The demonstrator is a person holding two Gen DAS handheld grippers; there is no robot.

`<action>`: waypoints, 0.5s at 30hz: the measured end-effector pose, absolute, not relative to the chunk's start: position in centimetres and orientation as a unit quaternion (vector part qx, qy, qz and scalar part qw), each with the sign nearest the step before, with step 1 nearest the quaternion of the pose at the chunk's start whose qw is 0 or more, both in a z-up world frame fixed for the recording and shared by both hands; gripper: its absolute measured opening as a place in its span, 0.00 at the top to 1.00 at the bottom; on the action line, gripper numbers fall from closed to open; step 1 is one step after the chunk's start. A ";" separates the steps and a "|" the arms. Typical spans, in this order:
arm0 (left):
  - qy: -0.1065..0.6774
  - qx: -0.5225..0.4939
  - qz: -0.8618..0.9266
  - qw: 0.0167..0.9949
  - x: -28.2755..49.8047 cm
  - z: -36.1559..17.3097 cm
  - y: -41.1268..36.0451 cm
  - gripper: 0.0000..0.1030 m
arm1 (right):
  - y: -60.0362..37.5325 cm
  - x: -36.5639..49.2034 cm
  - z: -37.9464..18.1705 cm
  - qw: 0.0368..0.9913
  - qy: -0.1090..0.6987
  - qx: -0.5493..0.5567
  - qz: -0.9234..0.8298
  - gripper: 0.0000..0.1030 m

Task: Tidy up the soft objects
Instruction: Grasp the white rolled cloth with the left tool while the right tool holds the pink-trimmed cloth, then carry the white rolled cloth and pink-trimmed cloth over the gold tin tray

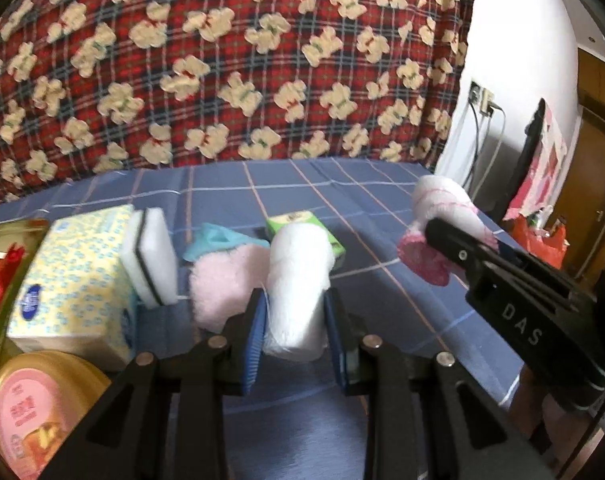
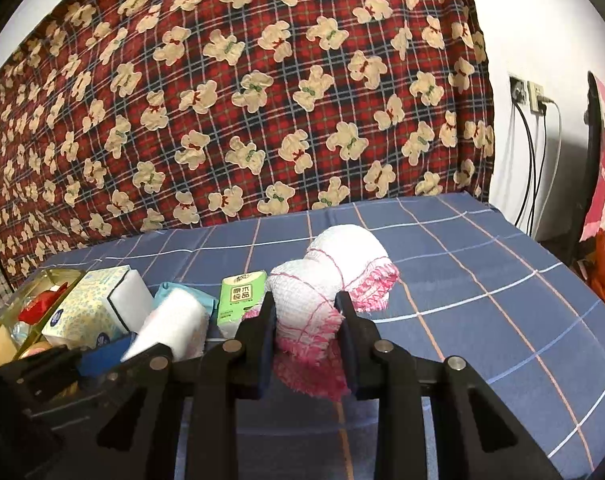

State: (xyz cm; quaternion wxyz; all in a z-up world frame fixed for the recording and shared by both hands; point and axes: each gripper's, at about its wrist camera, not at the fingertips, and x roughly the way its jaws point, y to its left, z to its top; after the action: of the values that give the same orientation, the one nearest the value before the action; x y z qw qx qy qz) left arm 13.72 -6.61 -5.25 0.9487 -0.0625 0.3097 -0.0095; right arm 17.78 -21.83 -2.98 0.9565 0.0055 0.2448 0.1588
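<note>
Grip matters here: left gripper (image 1: 292,326) pinches the white roll (image 1: 298,280) above the table (image 1: 382,200); right gripper (image 2: 306,338) clamps the pink-edged cloth (image 2: 326,280). Both should carry gently, avoiding the tissue box (image 1: 74,280).

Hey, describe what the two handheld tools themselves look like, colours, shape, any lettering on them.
Both are matte black plastic. The left tool has two straight fingers lined with ribbed blue pads, on angular linkage arms joined by round silver pivot pins. The right tool is built the same, with dark blue pads. Seen from the left wrist camera, its side carries pale letters reading DAS. No cables or sleeves show.
</note>
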 end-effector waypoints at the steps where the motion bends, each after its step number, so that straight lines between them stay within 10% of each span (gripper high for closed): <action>1: 0.306 -0.061 -0.003 0.950 13.6 -5.1 -6.5 0.73 | -21.7 17.7 -2.9 0.957 0.243 0.003 0.159 0.70; 15: 0.284 -0.069 0.054 0.955 12.1 -4.8 -3.9 0.73 | -20.2 17.9 -2.9 0.951 0.241 0.024 0.191 0.70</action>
State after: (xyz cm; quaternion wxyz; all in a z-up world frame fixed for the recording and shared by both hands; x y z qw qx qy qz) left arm 12.05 -3.88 -4.79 0.9549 -0.0694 0.2837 0.0538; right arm 17.88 -20.19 -2.86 0.9512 0.0236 0.2413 0.1908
